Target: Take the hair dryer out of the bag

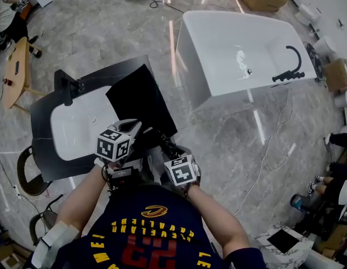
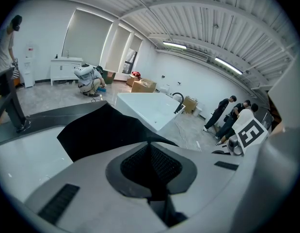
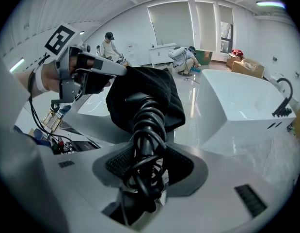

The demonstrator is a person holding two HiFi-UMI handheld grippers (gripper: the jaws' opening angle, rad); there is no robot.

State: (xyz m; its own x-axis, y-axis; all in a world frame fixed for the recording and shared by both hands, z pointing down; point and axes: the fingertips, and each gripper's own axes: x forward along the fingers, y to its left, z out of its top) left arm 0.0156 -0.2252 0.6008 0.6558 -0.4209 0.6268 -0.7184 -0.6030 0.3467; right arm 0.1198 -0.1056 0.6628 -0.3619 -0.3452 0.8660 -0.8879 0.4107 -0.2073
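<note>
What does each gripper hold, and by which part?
The left gripper pinches the black bag by its edge. The right gripper clamps the cord around its bundled coils; the cord's far end runs into the bag.

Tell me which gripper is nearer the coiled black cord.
Right. The right gripper is clamped on the coiled black cord itself; the left gripper pinches the edge of the black bag beyond it, off the cord.
</note>
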